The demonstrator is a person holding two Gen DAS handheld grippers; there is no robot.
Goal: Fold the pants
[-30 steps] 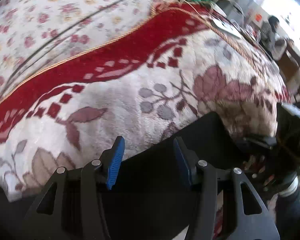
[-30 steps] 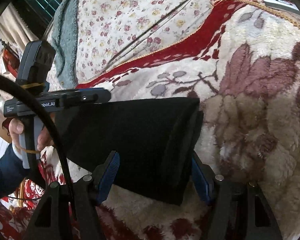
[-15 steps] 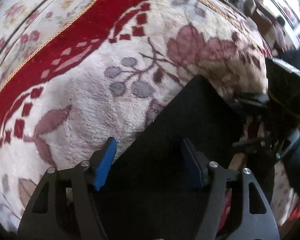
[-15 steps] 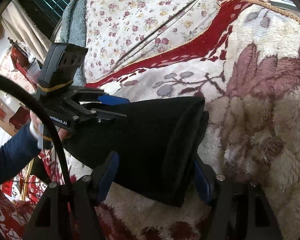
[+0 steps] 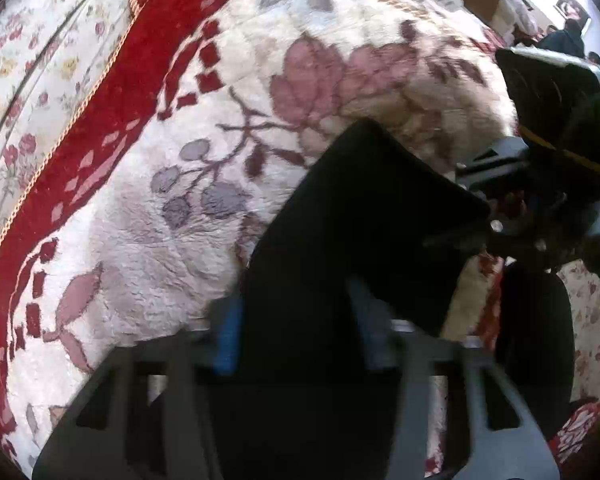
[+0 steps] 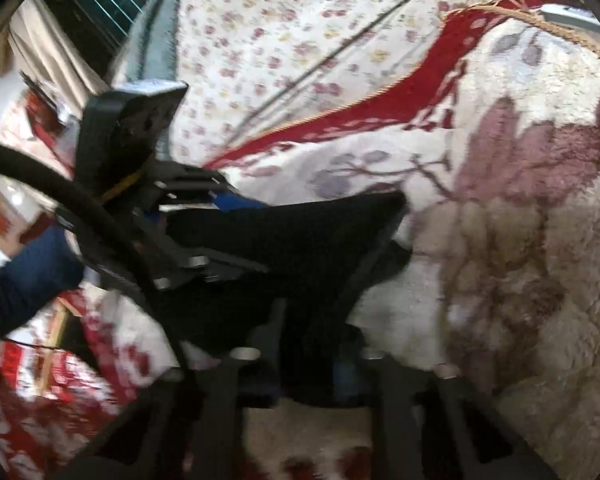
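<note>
Your left gripper [image 5: 296, 332] has just been closing, its jaws now clamped on the near edge of the pants [image 5: 340, 248], at 6 o'clock in the left view. Your right gripper [image 6: 312, 356] has just been closing too, and pinches the other near edge, at 6 o'clock in its view. The pants lie as a folded black bundle on the blanket [image 5: 160, 240], running up toward 1 o'clock. The risk: either pinch may hold only the top layer, so lifting would let the lower layers sag and undo the fold. Uneven lifting would skew it.
</note>
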